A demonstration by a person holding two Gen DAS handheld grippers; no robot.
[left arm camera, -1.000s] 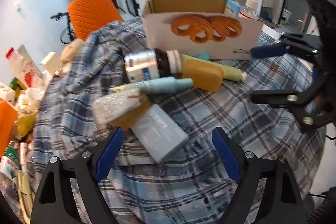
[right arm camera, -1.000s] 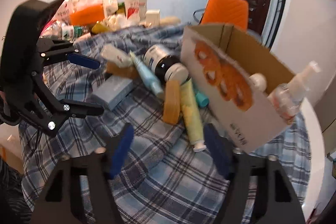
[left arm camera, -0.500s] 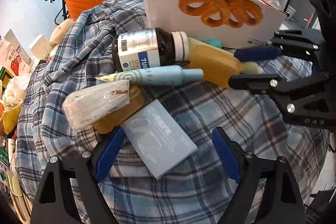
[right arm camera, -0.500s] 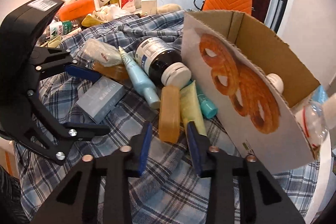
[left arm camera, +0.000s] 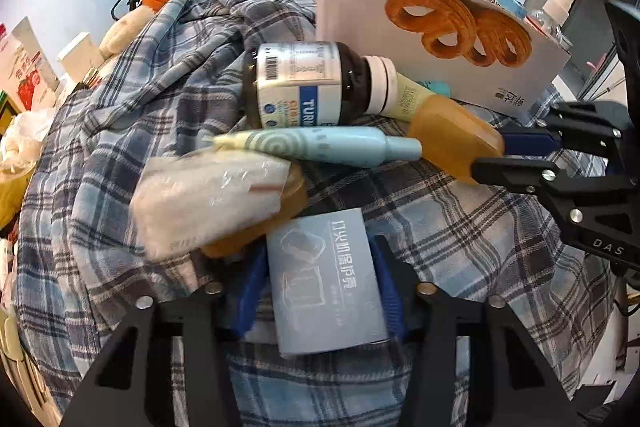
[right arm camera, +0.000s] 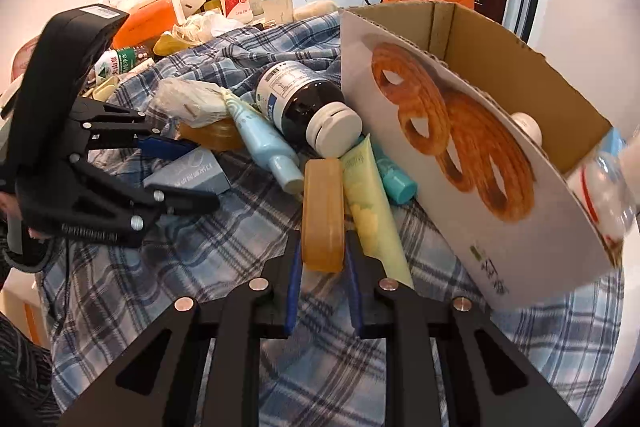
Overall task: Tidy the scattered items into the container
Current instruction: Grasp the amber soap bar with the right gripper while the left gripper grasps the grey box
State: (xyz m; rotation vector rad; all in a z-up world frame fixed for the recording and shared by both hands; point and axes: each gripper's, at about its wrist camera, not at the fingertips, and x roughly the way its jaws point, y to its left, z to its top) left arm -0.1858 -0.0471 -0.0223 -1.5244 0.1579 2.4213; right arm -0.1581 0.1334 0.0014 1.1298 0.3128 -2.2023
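The cardboard box [right arm camera: 460,155] hides most of its contents: only a white cap [right arm camera: 527,125] shows above the near wall, and a clear bottle [right arm camera: 604,187] at its right end is blurred and cut off by the frame edge. The teal tube [right arm camera: 394,179] is mostly covered by the yellow tube [right arm camera: 370,203], both lying just in front of the box. The print on the grey carton [left arm camera: 326,283] is too small to read with certainty. The surface under the plaid cloth [left arm camera: 440,227] is not visible. The left hand-held gripper [left arm camera: 320,291] is closed to carton width, its blue pads touching both long sides of the grey carton, well in front of the box. The right hand-held gripper [right arm camera: 322,267] is narrow, pads pressed on the near end of the amber soap bar [right arm camera: 322,215], which lies beside the yellow tube in front of the box. A brown bottle [left arm camera: 316,87], a blue tube [left arm camera: 320,147] and a plastic-wrapped packet [left arm camera: 208,199] lie between the carton and the box.
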